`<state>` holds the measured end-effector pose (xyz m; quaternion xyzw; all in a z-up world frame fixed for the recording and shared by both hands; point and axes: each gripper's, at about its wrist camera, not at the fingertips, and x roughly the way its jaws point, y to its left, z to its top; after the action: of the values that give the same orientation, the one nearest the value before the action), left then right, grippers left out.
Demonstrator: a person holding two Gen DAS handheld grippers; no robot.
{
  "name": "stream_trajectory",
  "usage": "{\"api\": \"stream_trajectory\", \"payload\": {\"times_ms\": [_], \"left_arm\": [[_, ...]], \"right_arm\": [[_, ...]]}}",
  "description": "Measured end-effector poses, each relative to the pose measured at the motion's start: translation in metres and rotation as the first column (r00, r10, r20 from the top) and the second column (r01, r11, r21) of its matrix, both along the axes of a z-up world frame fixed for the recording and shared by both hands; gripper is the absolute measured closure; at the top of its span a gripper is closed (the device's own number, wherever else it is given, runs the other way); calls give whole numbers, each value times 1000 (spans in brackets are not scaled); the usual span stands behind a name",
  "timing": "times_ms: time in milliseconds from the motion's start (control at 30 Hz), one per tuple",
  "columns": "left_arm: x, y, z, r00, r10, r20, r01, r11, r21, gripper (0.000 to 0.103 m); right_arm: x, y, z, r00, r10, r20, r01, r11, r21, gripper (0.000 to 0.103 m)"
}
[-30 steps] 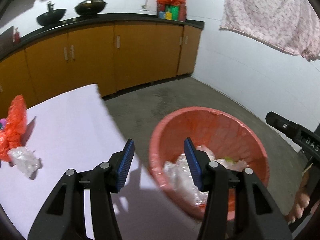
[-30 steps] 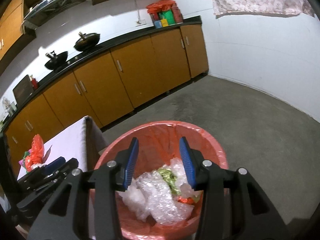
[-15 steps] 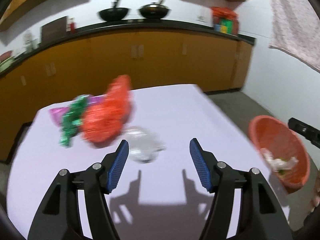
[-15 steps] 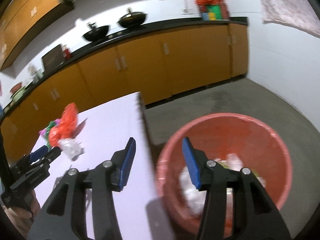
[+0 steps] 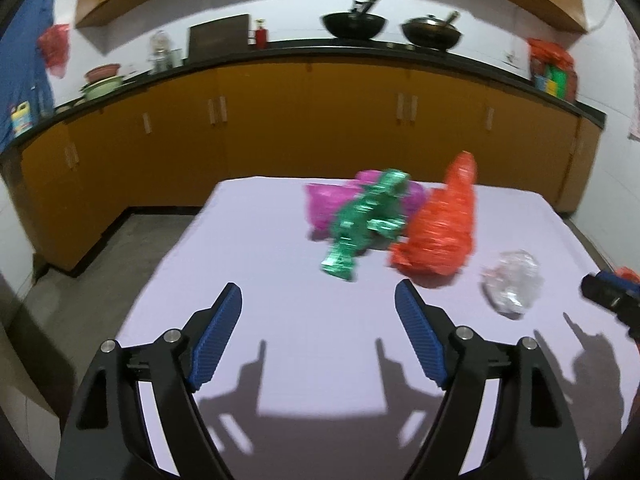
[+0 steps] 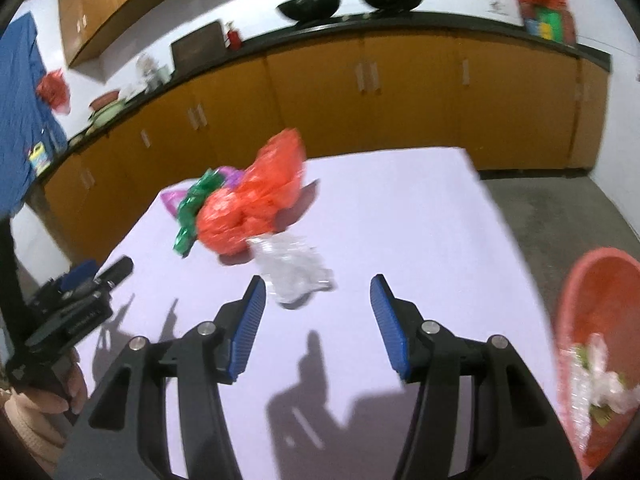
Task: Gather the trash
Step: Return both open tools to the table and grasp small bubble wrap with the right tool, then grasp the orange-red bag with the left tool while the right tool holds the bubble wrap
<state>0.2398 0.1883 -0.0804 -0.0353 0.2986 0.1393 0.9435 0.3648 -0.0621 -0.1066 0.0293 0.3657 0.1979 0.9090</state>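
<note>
On the pale lilac table (image 5: 256,264) (image 6: 400,208) lie a pink bag (image 5: 324,200), a green foil wrapper (image 5: 364,216) (image 6: 192,204), an orange-red plastic bag (image 5: 444,224) (image 6: 252,204) and a crumpled clear plastic piece (image 5: 512,280) (image 6: 292,268). My left gripper (image 5: 318,316) hovers short of the green wrapper, its jaws opening with nothing between them. My right gripper (image 6: 316,308) stands just short of the clear plastic, its jaws opening too and holding nothing. The red bin (image 6: 600,344) with trash inside sits at the table's right side.
Orange cabinets (image 5: 320,120) under a black counter with two woks (image 5: 354,24) run along the back wall. Grey concrete floor (image 6: 560,208) lies right of the table. A hand (image 6: 52,396) holds the left gripper at the right wrist view's left edge.
Both grippers swung left from over the red bin to the table, and their jaws spread wider. The trash pile came into the middle of both views; the bin slid to the right edge.
</note>
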Motion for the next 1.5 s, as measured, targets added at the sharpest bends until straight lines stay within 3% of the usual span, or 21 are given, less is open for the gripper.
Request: {"api": "stream_trajectory", "payload": {"times_ms": [200,300,400,467,500,533,800,1067,1167,1267,1333,1433,1500], "left_arm": [[0,32,1,998,54,16,-53,998,-22,23],[3,37,1,998,54,21,-53,998,-36,23],[9,33,2,999,41,27,-40,998,-55,21],[15,27,3,999,22,33,-20,998,-61,20],[18,22,4,999,12,35,-10,998,-62,19],[23,16,5,999,-1,38,3,998,-65,18],[60,-41,10,991,-121,54,123,992,-36,9],[104,-69,-9,985,-167,-35,167,986,-6,10],[115,-68,-16,984,-168,-66,165,985,-53,19],[119,-67,-19,980,-182,-77,174,980,-99,35],[120,-69,-21,976,-199,-86,188,974,-124,59],[114,-72,-19,972,-219,-83,206,969,-138,74],[107,-75,-17,970,-230,-78,218,967,-134,78]], "right_arm": [[25,37,-16,999,27,-24,-28,999,-44,49],[37,48,-23,1000,23,-21,-25,996,-81,43],[49,54,-32,999,31,-45,-36,993,-113,44],[52,55,-36,997,45,-59,-52,992,-119,62],[53,55,-37,997,50,-66,-58,991,-123,77],[52,53,-39,995,58,-76,-67,990,-122,80],[26,8,-37,997,39,-67,-46,995,-94,85],[21,-46,-33,995,-50,-89,45,998,-51,85],[19,-55,-32,994,-63,-93,59,997,-41,84],[18,-61,-31,994,-64,-91,61,997,-41,84],[16,-63,-31,994,-67,-91,64,997,-38,84],[13,-65,-29,993,-70,-91,68,997,-29,84],[11,-64,-27,993,-73,-89,71,997,-22,84]]}}
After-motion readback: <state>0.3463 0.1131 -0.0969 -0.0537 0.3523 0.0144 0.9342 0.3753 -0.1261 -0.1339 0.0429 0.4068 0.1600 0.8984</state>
